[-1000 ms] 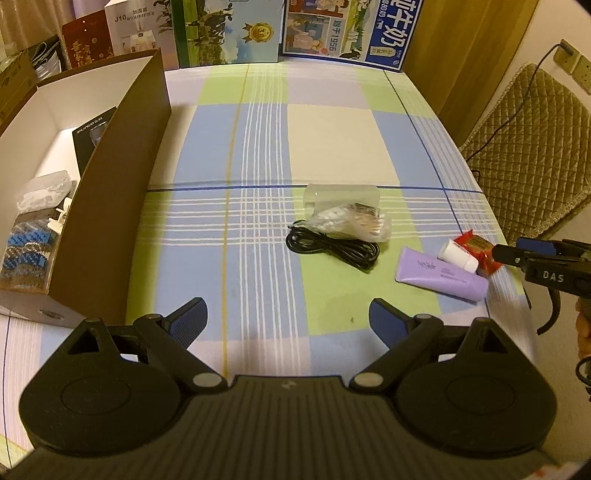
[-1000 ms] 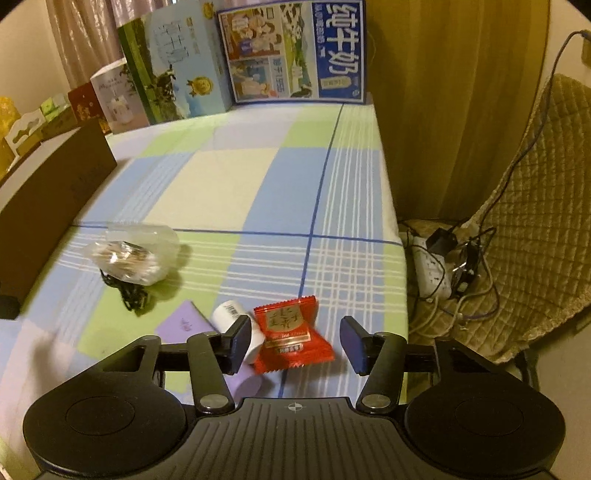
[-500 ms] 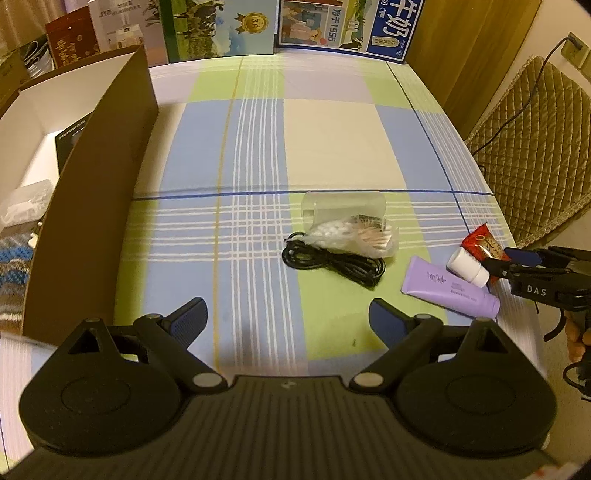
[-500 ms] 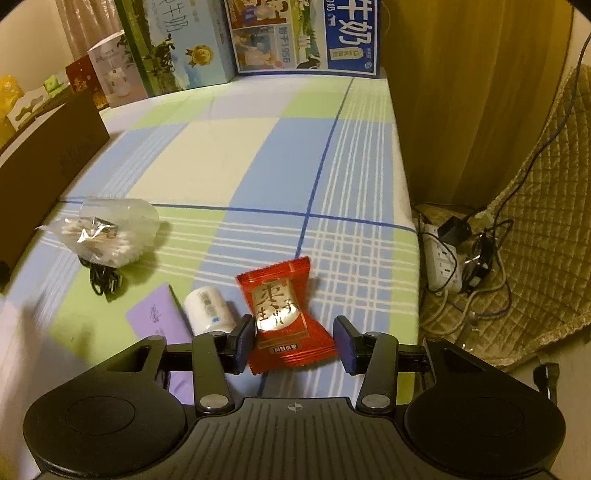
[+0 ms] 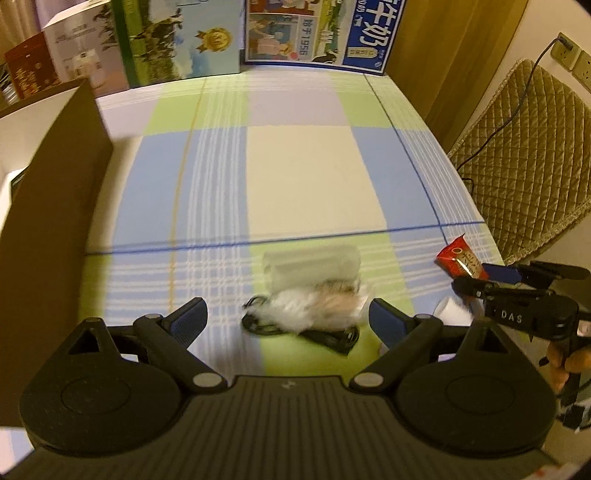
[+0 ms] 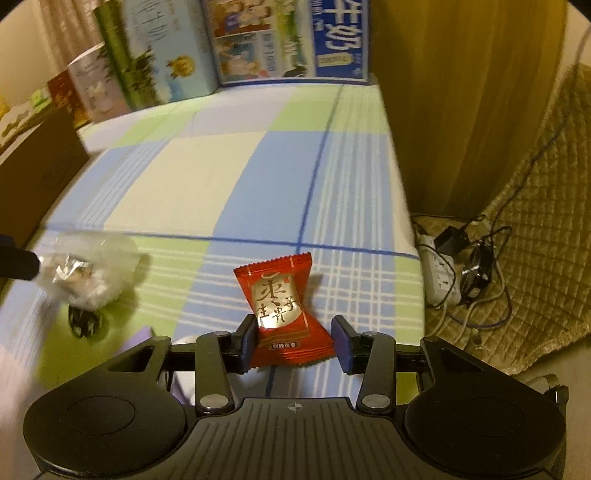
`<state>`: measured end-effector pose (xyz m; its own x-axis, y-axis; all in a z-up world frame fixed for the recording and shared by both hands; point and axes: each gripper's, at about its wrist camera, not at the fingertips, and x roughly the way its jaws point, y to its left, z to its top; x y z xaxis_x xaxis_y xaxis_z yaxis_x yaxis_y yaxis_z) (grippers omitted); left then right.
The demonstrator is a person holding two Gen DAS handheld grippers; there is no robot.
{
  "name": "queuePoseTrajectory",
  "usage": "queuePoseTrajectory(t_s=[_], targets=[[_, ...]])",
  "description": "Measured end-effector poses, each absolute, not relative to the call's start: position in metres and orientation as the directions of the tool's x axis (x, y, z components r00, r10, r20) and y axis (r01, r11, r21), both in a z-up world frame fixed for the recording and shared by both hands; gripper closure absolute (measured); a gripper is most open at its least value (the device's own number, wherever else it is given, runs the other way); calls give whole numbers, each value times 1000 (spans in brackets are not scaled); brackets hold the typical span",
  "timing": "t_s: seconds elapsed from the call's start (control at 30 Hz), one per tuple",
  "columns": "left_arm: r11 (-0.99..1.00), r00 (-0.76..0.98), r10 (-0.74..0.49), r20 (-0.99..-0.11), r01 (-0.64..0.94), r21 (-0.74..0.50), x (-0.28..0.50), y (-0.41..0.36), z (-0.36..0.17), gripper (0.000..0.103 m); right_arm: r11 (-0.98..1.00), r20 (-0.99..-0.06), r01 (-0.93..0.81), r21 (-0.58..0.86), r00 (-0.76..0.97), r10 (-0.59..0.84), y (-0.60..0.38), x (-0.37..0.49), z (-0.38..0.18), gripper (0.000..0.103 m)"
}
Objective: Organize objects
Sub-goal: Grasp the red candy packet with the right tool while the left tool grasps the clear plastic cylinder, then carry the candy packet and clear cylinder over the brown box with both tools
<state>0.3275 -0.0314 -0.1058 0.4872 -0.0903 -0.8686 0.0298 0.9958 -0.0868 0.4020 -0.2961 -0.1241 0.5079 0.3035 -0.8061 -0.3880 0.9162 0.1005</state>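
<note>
We take the red sachet [image 6: 284, 310] as the landmark; it lies on the checked tablecloth [image 6: 229, 184], near the table's right-hand edge; its lower part sits between the fingers of the right gripper [image 6: 294, 345]. The jaws of that gripper are closing; the left pad [image 6: 248, 341] stands at the sachet's left edge, and we see a narrow gap between the right pad [image 6: 341, 345] and the crimped right edge; we cannot confirm firm pressure on the wrapper.

In the left wrist view, the sachet [image 5: 460, 260] projects beyond the tips of the right gripper [image 5: 480, 278]; a hand [image 5: 567, 360] holds that tool from behind.

The left gripper [image 5: 286, 317] has its fingers spread wide and holds nothing; it is well to the left of the sachet. Ahead of those fingers, between their lines, lies a clear bag of cotton swabs [image 5: 317, 304] on top of a coiled black cable [image 5: 332, 334]; the picture is blurred here, and we cannot tell whether the pads touch the bag.

A white cap [image 5: 452, 312] lies just beside the sachet, on its near left; a brown cardboard box [image 5: 55, 206] stands far to its left; printed cartons [image 5: 314, 33] line the table's far edge.
</note>
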Motion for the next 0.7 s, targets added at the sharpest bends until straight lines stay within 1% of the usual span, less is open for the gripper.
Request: queuePoseTrajectory(t_s=[0.37, 0.47, 0.57, 0.6, 0.63, 0.7], targets=[[997, 434, -71, -898, 11, -73, 376, -54, -135, 11, 930, -795, -346, 127, 525, 304, -300, 403, -123, 63], [998, 434, -59, -899, 8, -61, 382, -57, -140, 13, 930, -794, -346, 122, 528, 300, -299, 404, -123, 63], [998, 429, -54, -901, 13, -54, 383, -58, -144, 22, 931, -795, -345, 121, 528, 299, -299, 404, -123, 63], [998, 428, -55, -902, 15, -54, 383, -58, -146, 29, 931, -795, -345, 120, 528, 298, -299, 404, -123, 63], [998, 424, -59, -904, 18, -56, 383, -58, -147, 33, 931, -796, -345, 118, 529, 296, -299, 404, -124, 64], [999, 431, -54, -901, 25, -47, 382, -58, -148, 33, 934, -796, -338, 117, 530, 292, -300, 404, -123, 66]])
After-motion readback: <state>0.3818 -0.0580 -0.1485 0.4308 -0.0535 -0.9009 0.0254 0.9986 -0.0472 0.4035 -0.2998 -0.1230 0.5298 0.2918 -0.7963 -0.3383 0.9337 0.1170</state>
